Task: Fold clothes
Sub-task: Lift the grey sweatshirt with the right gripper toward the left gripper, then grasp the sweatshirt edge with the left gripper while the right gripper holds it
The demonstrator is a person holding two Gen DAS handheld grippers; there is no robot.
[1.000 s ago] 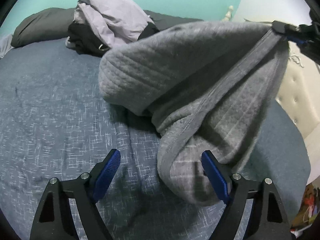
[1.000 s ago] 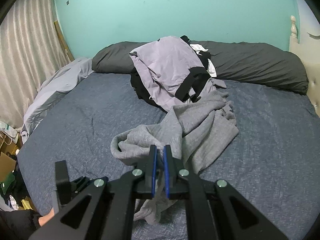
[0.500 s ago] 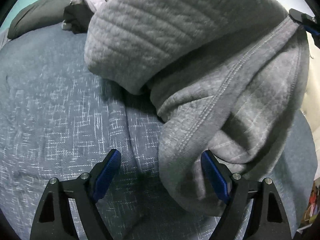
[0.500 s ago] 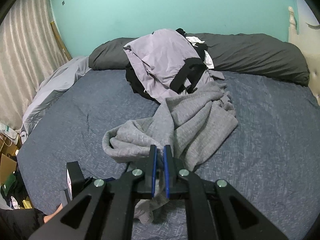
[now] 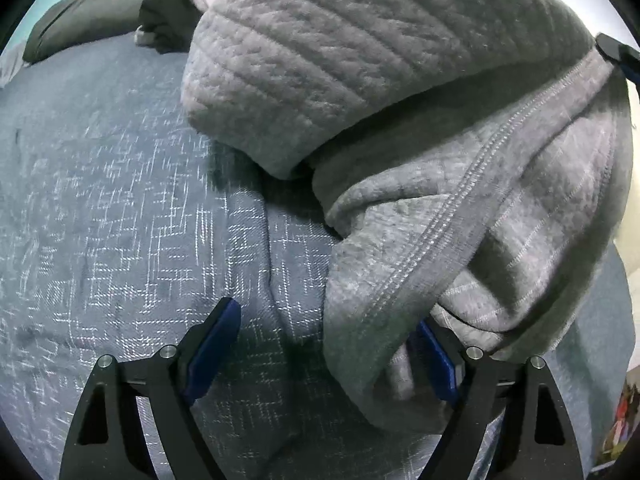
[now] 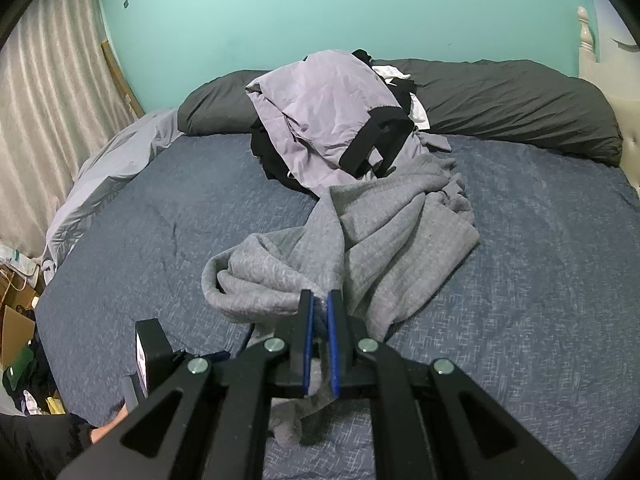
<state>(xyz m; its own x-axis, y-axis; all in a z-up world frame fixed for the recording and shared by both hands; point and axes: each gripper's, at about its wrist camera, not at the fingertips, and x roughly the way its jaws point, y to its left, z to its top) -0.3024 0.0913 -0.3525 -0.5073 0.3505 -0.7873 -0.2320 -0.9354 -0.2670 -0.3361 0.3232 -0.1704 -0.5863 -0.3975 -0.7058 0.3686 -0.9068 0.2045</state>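
Right wrist: right gripper (image 6: pixel 319 312) clamps grey garment (image 6: pixel 384 236); left gripper (image 5: pixel 328 344) wide (garment beside right finger).

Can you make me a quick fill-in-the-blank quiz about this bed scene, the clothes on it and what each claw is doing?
1. The right claw is ____ on the gray sweater.
2. The left claw stands ____, gripping nothing.
3. The lavender garment tops a pile lying against a long ____ pillow.
4. The wall behind the bed is painted ____.

Missing words: shut; open; dark gray; teal
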